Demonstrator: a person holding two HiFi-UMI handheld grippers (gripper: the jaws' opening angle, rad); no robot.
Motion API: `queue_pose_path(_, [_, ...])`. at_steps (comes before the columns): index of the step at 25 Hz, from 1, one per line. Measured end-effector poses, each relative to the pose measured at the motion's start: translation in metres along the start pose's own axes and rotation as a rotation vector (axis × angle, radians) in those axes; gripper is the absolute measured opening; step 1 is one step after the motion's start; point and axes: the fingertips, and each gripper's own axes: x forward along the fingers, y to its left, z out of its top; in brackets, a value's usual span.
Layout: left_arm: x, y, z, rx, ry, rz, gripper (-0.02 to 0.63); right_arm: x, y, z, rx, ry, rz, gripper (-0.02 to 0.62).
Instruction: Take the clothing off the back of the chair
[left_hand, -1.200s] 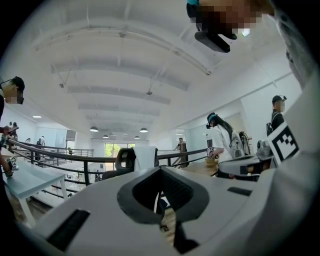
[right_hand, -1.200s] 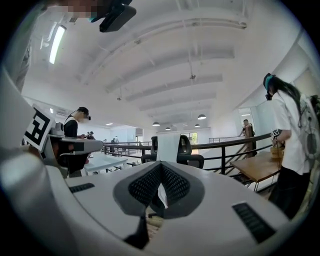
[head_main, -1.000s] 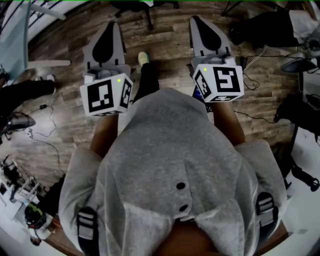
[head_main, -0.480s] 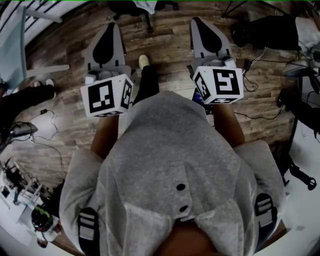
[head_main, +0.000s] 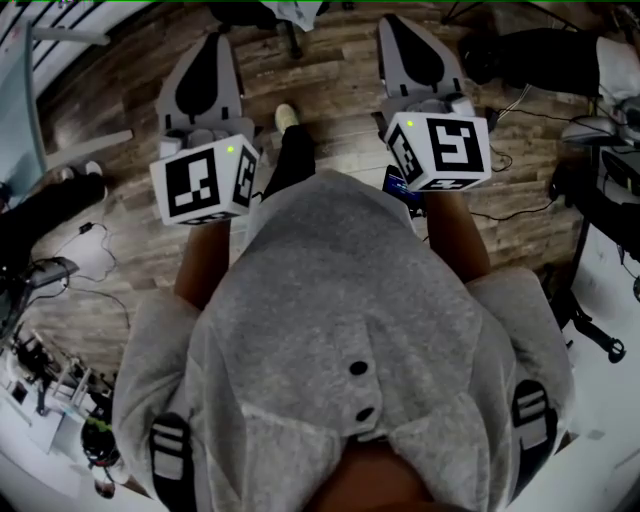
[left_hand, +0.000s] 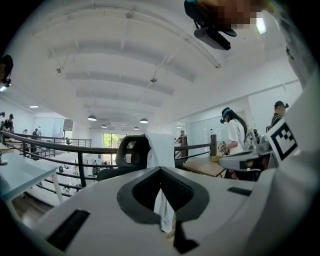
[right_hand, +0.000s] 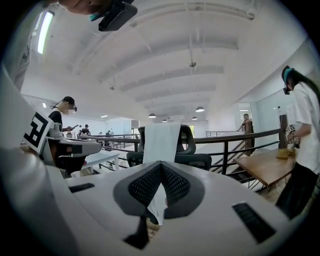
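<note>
While the person holds both tools out ahead of a grey hoodie (head_main: 350, 330), the left gripper (left_hand: 160, 169) has its jaws clenched together, tip against tip, with nothing held between them. The white clothing (left_hand: 159, 147) that shows through the slot below the tips is only seen past them, well ahead. It hangs draped over the backrest of a black office chair (left_hand: 129, 152), covering the right part of the backrest as that view shows it and falling down toward the seat. The right gripper (right_hand: 160, 164) is likewise clenched on nothing, its mesh-patterned pads meeting at the tips. It looks at the same chair, with the clothing hanging down the middle of the backrest. Behind the chair runs a dark railing (right_hand: 225, 137), and a wooden table (right_hand: 267, 167) stands to the right (another person (right_hand: 302, 130) stands beside it). In the head view the two grippers point forward side by side, apart from each other, over a wood-plank floor (head_main: 335, 105), each with its marker cube (head_main: 205, 180) nearest the hands.
</note>
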Motion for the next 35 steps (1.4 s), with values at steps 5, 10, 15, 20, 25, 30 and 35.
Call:
queue_pose_path(5, [0.024,0.029,0.004,-0.005,0.000,-0.019,0.012,0.033,0.008,0.010,-0.002,0.007,-0.008,0.014])
queue_pose_path(10, [0.050,0.053,0.010,-0.015,-0.006,-0.022,0.012,0.060,0.006,0.021,-0.021,0.013,-0.022,0.014])
queue_pose_path(15, [0.070,0.068,0.006,-0.027,-0.002,-0.047,0.012,0.083,0.003,0.018,-0.027,0.032,-0.053,0.014])
queue_pose_path(20, [0.091,0.086,0.008,-0.049,0.002,-0.055,0.012,0.106,-0.001,0.025,-0.039,0.039,-0.071,0.014])
queue_pose_path(25, [0.105,0.102,0.005,-0.046,0.001,-0.072,0.012,0.123,-0.005,0.030,-0.045,0.041,-0.107,0.014])
queue_pose_path(30, [0.117,0.117,0.004,-0.052,0.012,-0.080,0.012,0.137,-0.006,0.037,-0.049,0.051,-0.128,0.014])
queue_pose_path(35, [0.124,0.122,0.008,-0.060,-0.004,-0.100,0.012,0.148,-0.010,0.042,-0.044,0.037,-0.148,0.014])
